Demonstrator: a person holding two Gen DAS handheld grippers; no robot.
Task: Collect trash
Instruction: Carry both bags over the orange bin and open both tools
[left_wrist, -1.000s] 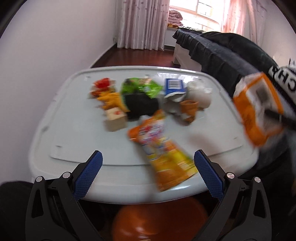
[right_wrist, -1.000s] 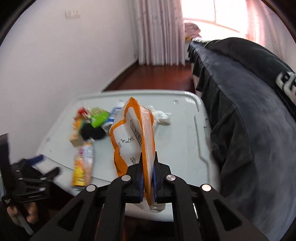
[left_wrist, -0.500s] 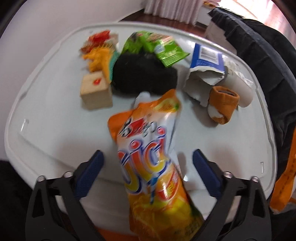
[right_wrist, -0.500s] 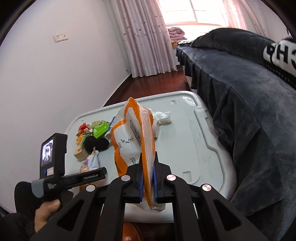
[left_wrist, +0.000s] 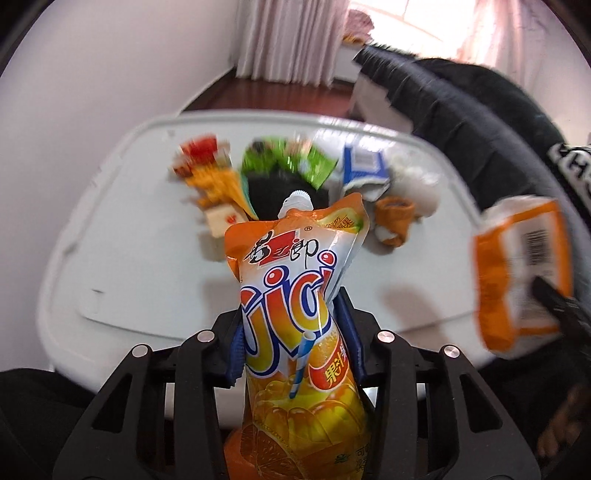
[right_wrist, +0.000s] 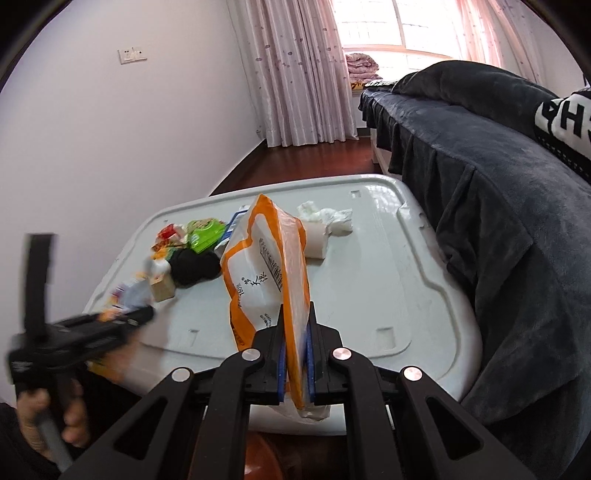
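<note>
Juice pouch (left_wrist: 295, 332): glossy printed plastic film, creased, with a white ribbed plastic cap. Orange-and-white bag (right_wrist: 269, 273): thin, glossy, partly translucent plastic, wrinkled. Left tool (left_wrist: 295, 343): matt black plastic body, blue pads, bright metal screw heads. Bench (right_wrist: 369, 295): smooth moulded pale plastic with a slight sheen. Tissue (right_wrist: 327, 218): crumpled soft paper. Bed cover (right_wrist: 498, 192): dark plush cloth, matt. Floor (right_wrist: 295, 162): glossy reddish wood.

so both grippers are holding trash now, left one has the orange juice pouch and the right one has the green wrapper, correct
Not quite. The left gripper does clamp the orange juice pouch, but the right gripper is shut on the orange and white bag, as the right wrist view shows. The green wrapper lies on the white table.
</note>
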